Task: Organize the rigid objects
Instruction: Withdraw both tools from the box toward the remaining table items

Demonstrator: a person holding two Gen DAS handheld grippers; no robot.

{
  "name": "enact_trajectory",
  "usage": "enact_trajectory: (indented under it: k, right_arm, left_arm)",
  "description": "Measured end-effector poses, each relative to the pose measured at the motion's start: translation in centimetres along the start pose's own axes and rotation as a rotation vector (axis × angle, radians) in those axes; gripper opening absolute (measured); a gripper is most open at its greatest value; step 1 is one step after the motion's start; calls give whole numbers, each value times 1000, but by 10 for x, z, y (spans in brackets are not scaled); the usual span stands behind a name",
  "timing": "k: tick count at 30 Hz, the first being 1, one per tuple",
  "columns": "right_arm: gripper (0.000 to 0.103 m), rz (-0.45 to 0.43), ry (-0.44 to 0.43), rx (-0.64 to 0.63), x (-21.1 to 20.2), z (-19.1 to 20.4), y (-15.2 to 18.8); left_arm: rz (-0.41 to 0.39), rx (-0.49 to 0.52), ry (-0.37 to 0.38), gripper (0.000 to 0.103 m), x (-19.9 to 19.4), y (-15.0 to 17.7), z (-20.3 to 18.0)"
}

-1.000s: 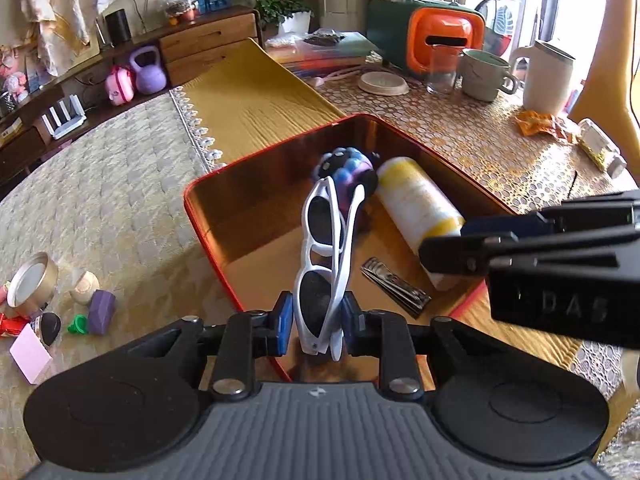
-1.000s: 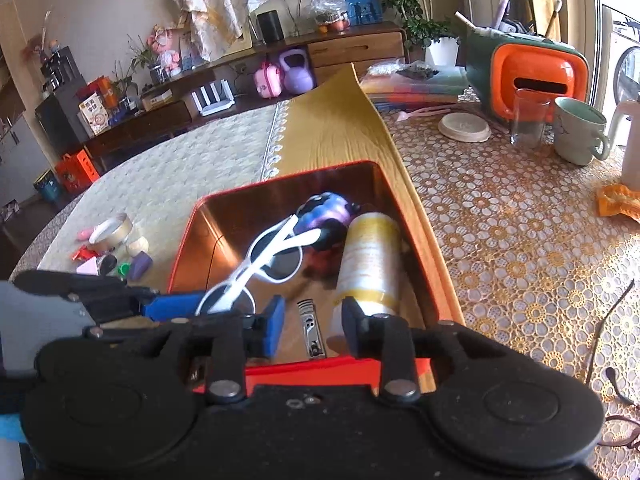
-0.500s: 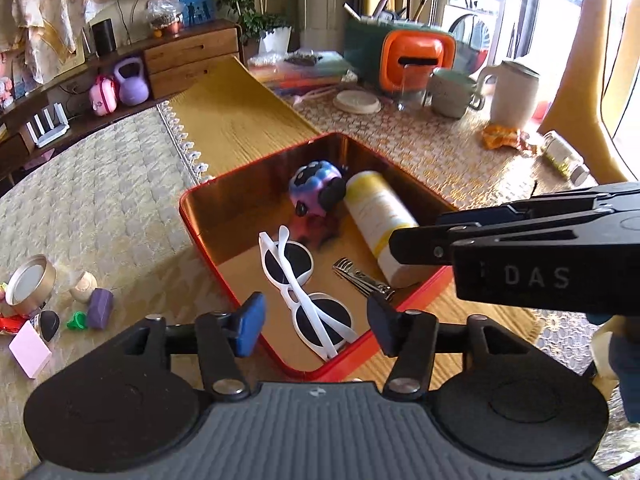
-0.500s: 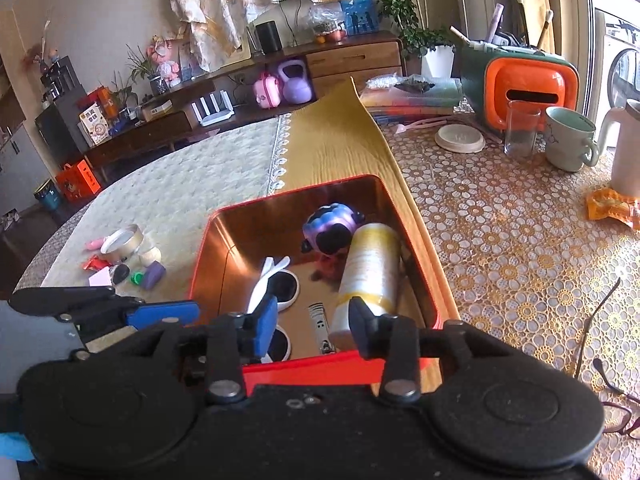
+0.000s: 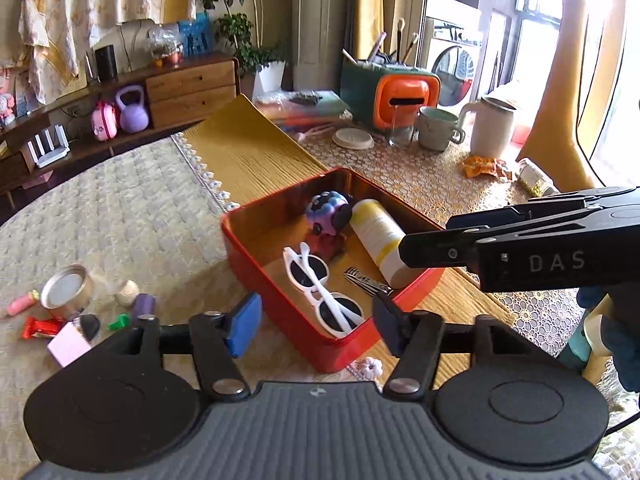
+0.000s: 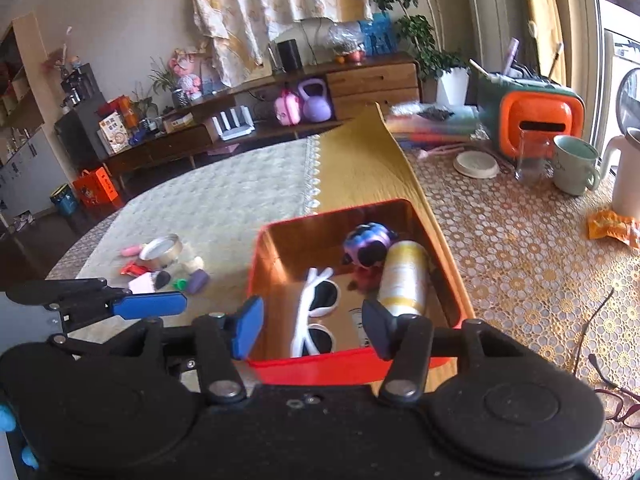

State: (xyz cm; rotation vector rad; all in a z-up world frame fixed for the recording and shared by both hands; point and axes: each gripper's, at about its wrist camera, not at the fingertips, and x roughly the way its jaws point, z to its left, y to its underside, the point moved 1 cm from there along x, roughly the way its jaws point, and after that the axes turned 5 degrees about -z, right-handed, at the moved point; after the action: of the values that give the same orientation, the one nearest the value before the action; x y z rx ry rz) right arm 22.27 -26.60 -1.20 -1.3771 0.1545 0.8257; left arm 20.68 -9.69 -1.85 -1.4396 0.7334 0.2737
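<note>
A red tin box (image 5: 256,268) (image 6: 344,368) sits on the table. Inside it lie white sunglasses (image 5: 320,292) (image 6: 316,312), a purple toy (image 5: 330,210) (image 6: 368,242), a white-and-yellow bottle (image 5: 378,236) (image 6: 404,278) and nail clippers (image 5: 366,282). My left gripper (image 5: 316,326) hangs above the box's near corner, its jaws opening with nothing between them. My right gripper (image 6: 310,330) hovers over the box's near rim, its jaws opening too and holding nothing. The right gripper also reaches in from the right of the left wrist view (image 5: 520,256).
Small loose items lie left of the box: a round tin (image 5: 66,290) (image 6: 160,250), a purple piece (image 5: 144,306), a pink card (image 5: 68,344), a red wrapper (image 5: 38,326). Cups, a jug (image 5: 492,130) and an orange-green case (image 5: 394,96) stand at the back right. Spectacles (image 6: 608,376) lie on the lace cloth.
My left gripper let go of the white sunglasses, which now lie flat in the box. Both grippers opened, rose and drew back from the box.
</note>
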Motion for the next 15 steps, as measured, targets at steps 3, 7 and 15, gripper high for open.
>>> enact_trajectory:
  k: [3, 7, 15]
  right_arm:
    - [56, -9, -14, -16, -3, 11, -1]
    - [63, -8, -34, -35, -3, 26, 0]
    - [70, 6, -74, -52, 0, 52, 10]
  left_arm:
    - [-25, 6, -13, 66, -12, 2, 7]
    - [-49, 3, -35, 66, -27, 6, 19]
    - [-71, -41, -76, 73, -51, 19, 54]
